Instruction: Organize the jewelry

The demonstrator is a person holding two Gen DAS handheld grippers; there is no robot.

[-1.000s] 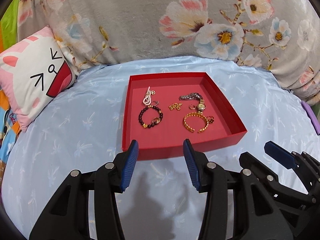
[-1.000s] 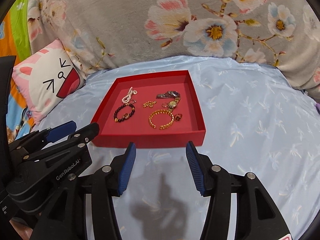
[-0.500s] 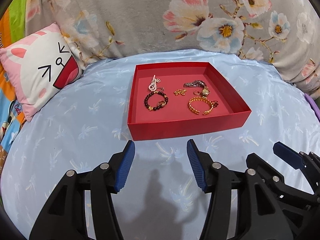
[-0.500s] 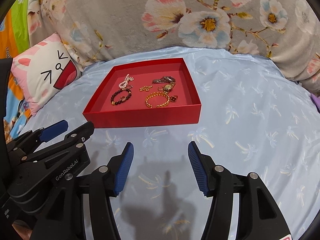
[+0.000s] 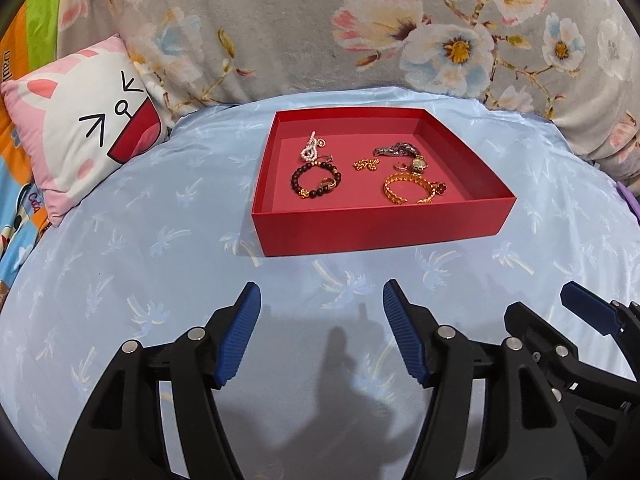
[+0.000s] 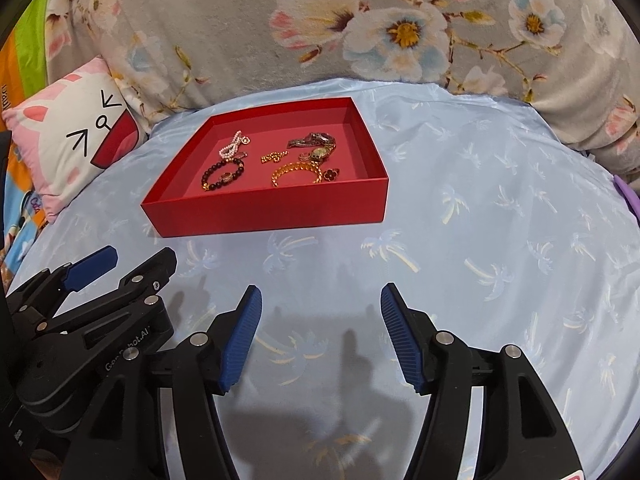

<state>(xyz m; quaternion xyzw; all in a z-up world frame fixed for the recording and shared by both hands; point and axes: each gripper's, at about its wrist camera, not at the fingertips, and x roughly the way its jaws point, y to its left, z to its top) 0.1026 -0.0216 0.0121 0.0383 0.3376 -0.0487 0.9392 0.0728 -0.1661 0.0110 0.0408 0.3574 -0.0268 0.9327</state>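
Observation:
A red tray [image 5: 380,228] [image 6: 264,214] lies on the light blue bedsheet. Inside lie a dark bead bracelet [image 5: 316,180] [image 6: 223,174], a pearl piece [image 5: 310,148] [image 6: 233,146], a small gold chain [image 5: 366,165] [image 6: 274,157], a gold bangle [image 5: 406,188] [image 6: 296,172] and a watch [image 5: 404,154] [image 6: 316,146]. My left gripper [image 5: 322,334] is open and empty, well in front of the tray. My right gripper [image 6: 320,332] is open and empty, in front of the tray's right end. Each gripper also shows in the other's view: the right gripper [image 5: 560,320], the left gripper [image 6: 120,268].
A grey floral blanket [image 5: 360,32] is bunched behind the tray. A pink and white cat pillow [image 5: 80,128] lies at the left. The blue sheet [image 6: 500,220] spreads to the right of the tray.
Both grippers have drawn back from the tray, which now sits farther off in both views. Both stay open and empty.

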